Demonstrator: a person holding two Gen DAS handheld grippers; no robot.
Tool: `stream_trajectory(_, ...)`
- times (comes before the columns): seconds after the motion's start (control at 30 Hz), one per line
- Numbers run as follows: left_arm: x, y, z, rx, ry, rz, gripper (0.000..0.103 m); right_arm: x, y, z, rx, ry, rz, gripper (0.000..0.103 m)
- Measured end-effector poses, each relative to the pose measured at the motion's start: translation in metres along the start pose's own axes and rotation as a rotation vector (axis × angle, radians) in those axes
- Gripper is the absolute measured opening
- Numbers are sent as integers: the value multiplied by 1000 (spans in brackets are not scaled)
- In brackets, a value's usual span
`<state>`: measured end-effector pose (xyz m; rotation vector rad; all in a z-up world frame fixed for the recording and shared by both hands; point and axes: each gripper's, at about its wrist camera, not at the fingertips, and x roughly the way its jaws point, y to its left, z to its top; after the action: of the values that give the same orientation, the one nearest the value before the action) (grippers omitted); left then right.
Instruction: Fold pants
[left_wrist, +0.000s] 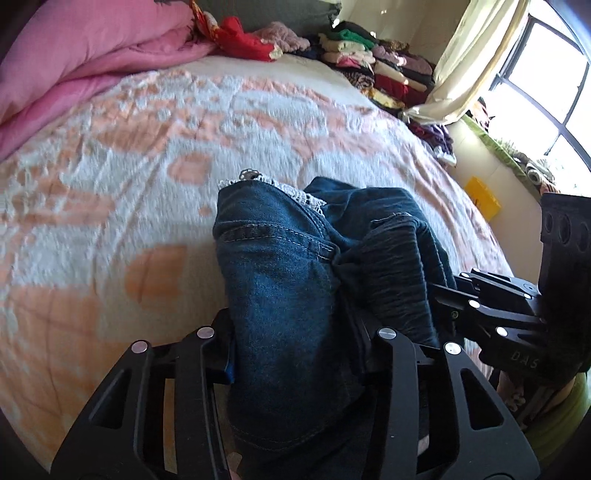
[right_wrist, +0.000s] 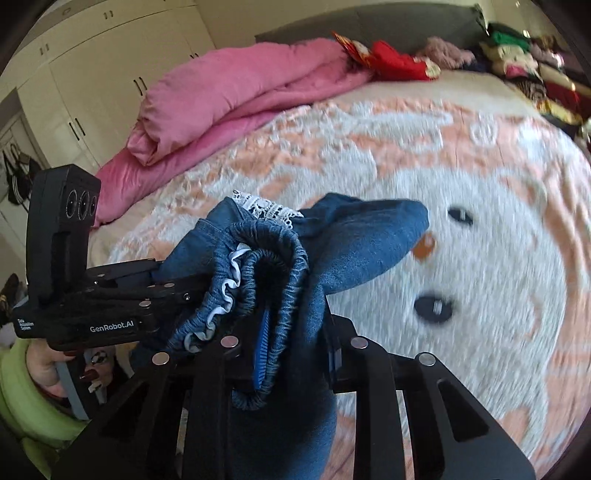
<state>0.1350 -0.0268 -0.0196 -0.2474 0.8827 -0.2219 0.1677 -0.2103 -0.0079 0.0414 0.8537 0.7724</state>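
A pair of dark blue denim pants (left_wrist: 280, 266) with an elastic waistband and white lace trim (left_wrist: 310, 197) hangs bunched above the bed. My left gripper (left_wrist: 295, 350) is shut on a thick fold of the denim, which fills the gap between its fingers. In the right wrist view the pants (right_wrist: 354, 236) bulge forward, and my right gripper (right_wrist: 295, 354) is shut on the gathered waistband. The two grippers hold the cloth close side by side: the right gripper (left_wrist: 461, 295) shows at the right, the left gripper (right_wrist: 159, 280) at the left.
The bed wears a peach and white fleece blanket (right_wrist: 461, 184) with a cartoon face. A folded pink quilt (right_wrist: 240, 85) lies at its far side beside stacked clothes (left_wrist: 369, 62). A window (left_wrist: 535, 85) and a wardrobe (right_wrist: 92, 55) flank the bed. A green-sleeved hand (right_wrist: 37, 369) holds the left gripper.
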Motion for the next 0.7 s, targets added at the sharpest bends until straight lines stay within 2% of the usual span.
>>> stream_trajectory(0.13,0,3,21,-1,-40,10,35,9,-5,19,-16,-17,-22,22)
stream_trajectory(0.23,5,4,31,-3,-37,18,35,18,-9,27,-9,-16,-34,22)
stream_trajectory(0.53,25,12,33,-3,-6,50,35,37,-21,30,-4,19,-97,24)
stream_trajectory(0.57,27,13,32,-1,2,57,35,38,-24,29,5,30,-103,26)
stream_trajectory(0.7,31,17,29,-13,18,68,49,42,-36,19,62,59,-133,46)
